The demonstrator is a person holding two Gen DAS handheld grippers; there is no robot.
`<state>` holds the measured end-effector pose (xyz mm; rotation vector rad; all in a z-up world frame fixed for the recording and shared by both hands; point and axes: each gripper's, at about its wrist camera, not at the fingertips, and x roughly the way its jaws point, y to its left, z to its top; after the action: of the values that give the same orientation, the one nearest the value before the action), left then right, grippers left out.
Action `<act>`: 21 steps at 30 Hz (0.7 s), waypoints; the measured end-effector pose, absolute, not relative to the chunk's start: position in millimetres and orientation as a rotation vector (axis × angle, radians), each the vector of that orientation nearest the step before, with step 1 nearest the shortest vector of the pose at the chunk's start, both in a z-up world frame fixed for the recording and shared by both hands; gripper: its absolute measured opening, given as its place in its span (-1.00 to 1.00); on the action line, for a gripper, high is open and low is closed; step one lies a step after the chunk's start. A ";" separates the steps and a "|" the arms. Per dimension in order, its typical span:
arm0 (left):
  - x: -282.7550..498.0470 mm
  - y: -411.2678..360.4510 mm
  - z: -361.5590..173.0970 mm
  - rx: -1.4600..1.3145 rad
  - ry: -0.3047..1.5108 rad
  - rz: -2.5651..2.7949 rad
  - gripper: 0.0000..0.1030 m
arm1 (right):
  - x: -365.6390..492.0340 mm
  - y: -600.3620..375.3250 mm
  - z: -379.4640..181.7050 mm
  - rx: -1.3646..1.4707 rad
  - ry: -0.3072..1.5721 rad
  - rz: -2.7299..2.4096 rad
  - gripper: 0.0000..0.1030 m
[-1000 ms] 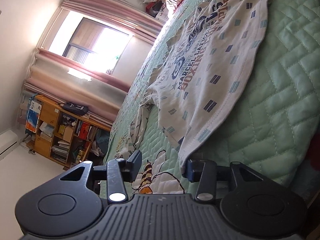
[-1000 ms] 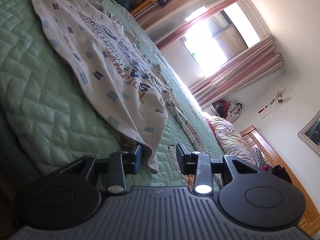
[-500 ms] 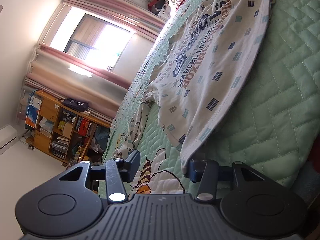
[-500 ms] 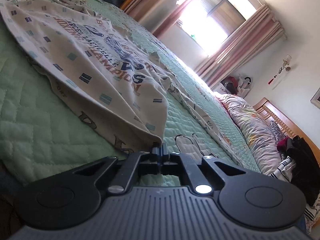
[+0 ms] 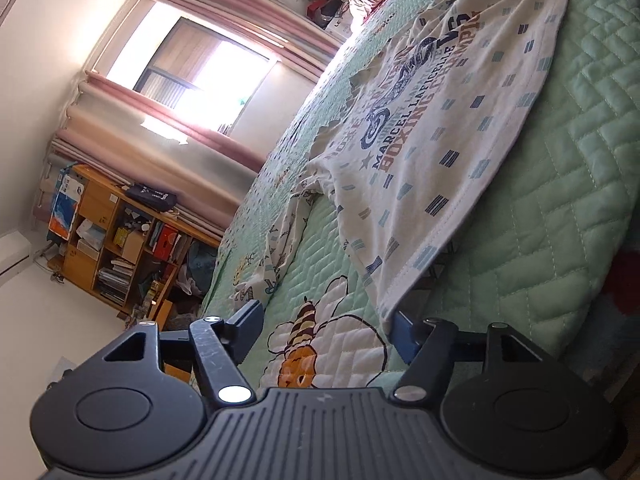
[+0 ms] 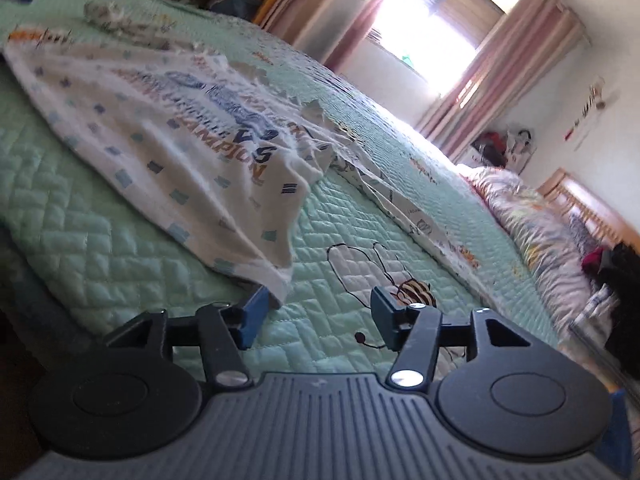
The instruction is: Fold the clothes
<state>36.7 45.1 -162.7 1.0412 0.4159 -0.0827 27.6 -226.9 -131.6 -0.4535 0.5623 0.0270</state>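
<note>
A white printed T-shirt (image 5: 448, 148) lies spread flat on the green quilted bedspread (image 5: 560, 184), its hem corners nearest the cameras. The left gripper (image 5: 326, 330) has just been opening – jaws spread, one shirt corner just touching its right finger. The right gripper (image 6: 314, 316) has likewise just been opening, the other corner lying just beside its left finger, nothing pinched.

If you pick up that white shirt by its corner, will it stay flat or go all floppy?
Probably floppy: the white shirt already lies rumpled and wavy on the green quilt. It looks thin, so likely light. Its hem would likely sag.
</note>
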 end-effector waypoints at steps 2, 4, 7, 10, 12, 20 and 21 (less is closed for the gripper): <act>33.2 47.9 -158.6 1.001 0.436 -0.096 0.46 | 38.9 -252.2 -120.0 -0.280 0.568 0.011 0.16; 30.8 52.5 -154.4 0.961 0.463 -0.107 0.55 | 51.9 -278.2 -109.4 -0.102 0.571 -0.010 0.18; 30.9 67.8 -147.6 0.907 0.506 -0.073 0.58 | 73.7 -304.2 -104.3 0.095 0.560 -0.035 0.18; 35.2 92.2 -129.2 0.776 0.526 0.011 0.58 | 103.2 -317.1 -99.8 0.209 0.537 0.007 0.18; 43.7 106.6 -112.8 0.674 0.522 0.059 0.57 | 133.4 -322.8 -94.8 0.275 0.526 0.061 0.19; 102.1 99.1 -102.8 0.577 0.493 0.064 0.65 | 297.8 -333.9 -87.5 0.297 0.579 0.238 0.18; 109.6 97.6 -105.8 0.562 0.500 0.056 0.65 | 320.3 -336.9 -89.4 0.303 0.598 0.262 0.17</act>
<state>109.6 97.6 -105.8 0.5622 0.4996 0.0564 320.3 -336.9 -89.4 0.3025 0.5977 0.2621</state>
